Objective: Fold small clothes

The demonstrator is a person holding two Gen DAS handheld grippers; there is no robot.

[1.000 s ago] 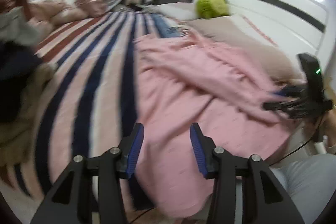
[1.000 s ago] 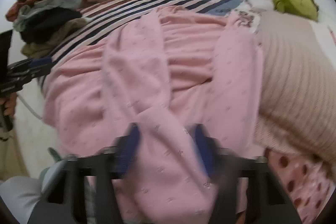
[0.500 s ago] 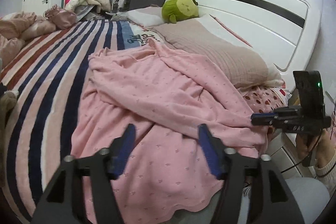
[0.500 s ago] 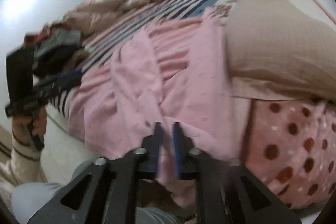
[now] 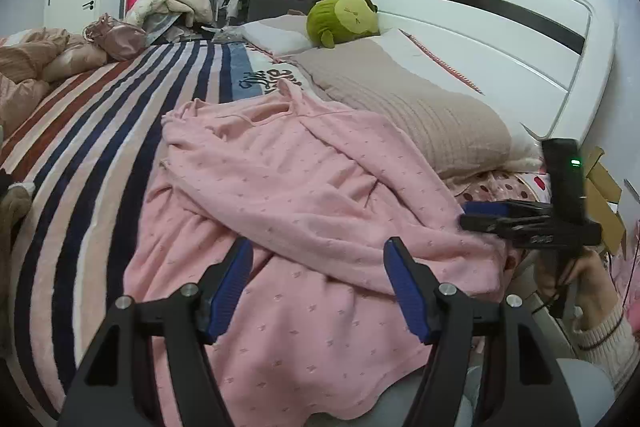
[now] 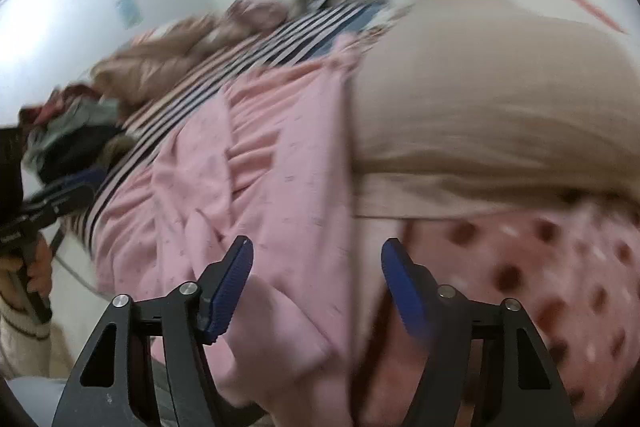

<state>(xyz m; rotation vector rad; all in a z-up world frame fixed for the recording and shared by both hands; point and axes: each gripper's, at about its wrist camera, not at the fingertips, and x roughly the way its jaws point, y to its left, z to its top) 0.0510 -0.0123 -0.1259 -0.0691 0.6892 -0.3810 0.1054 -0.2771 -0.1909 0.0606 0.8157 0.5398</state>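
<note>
- Since a second ago the right gripper [image 6: 317, 279] has let the pink sleeve drop: then its jaws were shut on the fabric, now they have just been opening and stand apart, with cloth below them but nothing pinched. Its view has swung toward the pillow side and is blurred.
- Striped bedcover [image 5: 100, 131] serves as the folding surface, broad and flat enough to spread a garment.
- Beige pillow [image 5: 408, 111] lies just beside the garment, near the white headboard [image 5: 500, 27].
- Pink garment [image 5: 288, 195] lies on the bedcover at the near edge, hem hanging over; one sleeve is folded across its body, likely a first fold.
- Left gripper [image 5: 318, 285] hovers above the lower part of the garment, jaws apart and gripping nothing; they too have been widening, probably after releasing.
- Green plush toy [image 5: 344, 17] sits on the far pillow, well apart from the work.
- Next, probably, comes the other sleeve or the hem.
</note>
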